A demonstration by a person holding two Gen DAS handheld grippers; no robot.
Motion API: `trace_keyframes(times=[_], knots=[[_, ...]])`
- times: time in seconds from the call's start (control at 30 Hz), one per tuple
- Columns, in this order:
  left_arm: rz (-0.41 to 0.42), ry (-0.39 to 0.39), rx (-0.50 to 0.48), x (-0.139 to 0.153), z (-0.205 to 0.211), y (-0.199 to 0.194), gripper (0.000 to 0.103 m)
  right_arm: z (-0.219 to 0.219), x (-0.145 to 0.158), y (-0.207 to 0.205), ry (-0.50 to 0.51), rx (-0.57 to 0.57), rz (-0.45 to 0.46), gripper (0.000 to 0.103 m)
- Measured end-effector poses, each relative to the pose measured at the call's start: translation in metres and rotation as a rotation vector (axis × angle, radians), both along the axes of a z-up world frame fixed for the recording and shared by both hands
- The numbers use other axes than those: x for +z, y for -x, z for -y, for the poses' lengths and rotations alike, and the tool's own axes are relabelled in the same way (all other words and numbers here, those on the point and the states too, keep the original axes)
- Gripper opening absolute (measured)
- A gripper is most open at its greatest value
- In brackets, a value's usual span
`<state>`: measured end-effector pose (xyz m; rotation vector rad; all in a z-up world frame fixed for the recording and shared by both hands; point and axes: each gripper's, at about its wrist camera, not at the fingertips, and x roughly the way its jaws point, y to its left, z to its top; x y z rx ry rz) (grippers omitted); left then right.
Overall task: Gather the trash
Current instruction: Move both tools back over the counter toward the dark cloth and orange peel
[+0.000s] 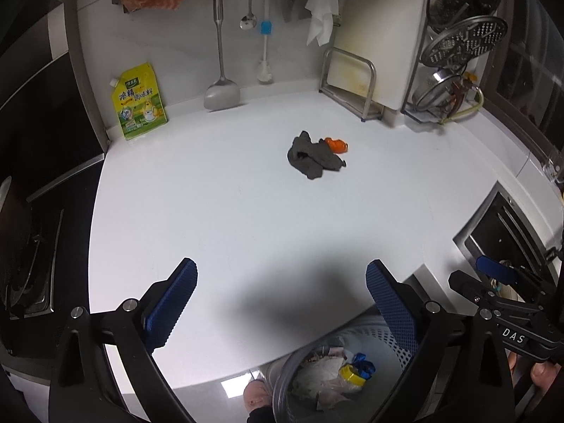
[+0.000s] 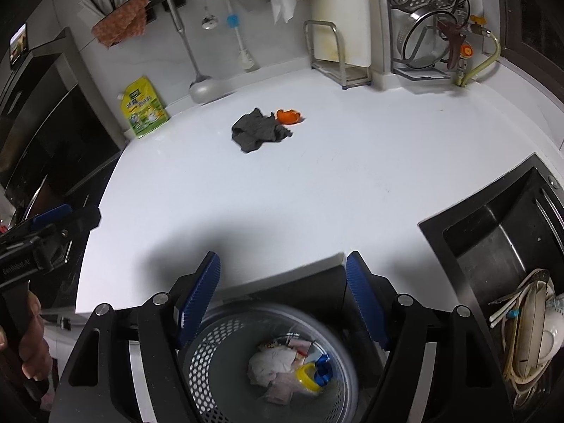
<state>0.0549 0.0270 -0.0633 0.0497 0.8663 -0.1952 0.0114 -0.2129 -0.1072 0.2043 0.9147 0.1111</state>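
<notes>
Both the left tool (image 1: pixel 282 303) and right tool (image 2: pixel 282 299) gape wide and empty over the bin (image 2: pixel 211 345), while the grey rag (image 1: pixel 312 157) and orange scrap (image 1: pixel 336 145) lie far up the table (image 1: pixel 229 211) at twelve o'clock, neither tool nearer.

At your twelve o'clock, the smooth white matt countertop (image 1: pixel 246 211) carries a crumpled dark grey cloth (image 1: pixel 312 157) touching a glossy orange plastic scrap (image 1: pixel 336 145). At six o'clock, your perforated plastic waste basket (image 2: pixel 211 345) holds crumpled white paper (image 2: pixel 269 361).
</notes>
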Motion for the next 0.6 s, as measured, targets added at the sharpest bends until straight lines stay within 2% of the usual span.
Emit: trace_keyframes(times=[0.6], knots=[[-0.005, 0.011, 0.017, -0.021, 0.006, -0.074, 0.095, 0.015, -0.022, -0.084, 0.014, -0.050, -0.006, 0.071]])
